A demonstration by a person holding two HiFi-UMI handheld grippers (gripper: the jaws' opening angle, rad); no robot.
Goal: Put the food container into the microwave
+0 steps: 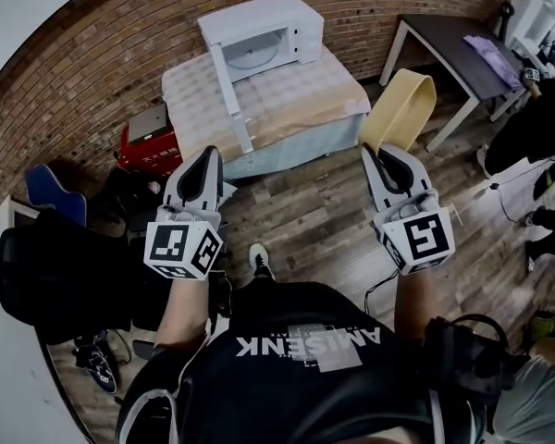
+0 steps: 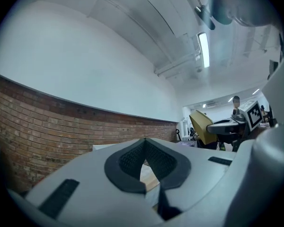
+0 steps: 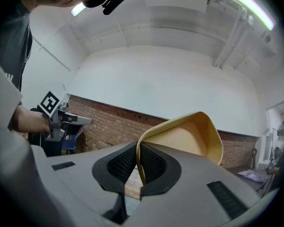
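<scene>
A white microwave (image 1: 259, 35) stands with its door (image 1: 229, 95) swung open on a cloth-covered table (image 1: 296, 100) ahead of me. The food container (image 1: 402, 109), a pale yellow tub, is tilted in the air to the right of that table. My right gripper (image 1: 381, 155) is shut on its rim, and the thin wall sits pinched between the pads (image 3: 154, 167) with the tub (image 3: 189, 136) rising beyond them. My left gripper (image 1: 206, 160) hovers short of the table's front left, shut with nothing in it (image 2: 144, 162).
A dark table (image 1: 453, 44) stands at the back right, with a person (image 1: 536, 128) beside it. A red box (image 1: 148, 146), a blue chair (image 1: 46, 192) and black bags (image 1: 55, 266) crowd the floor on the left. A brick wall runs behind the microwave.
</scene>
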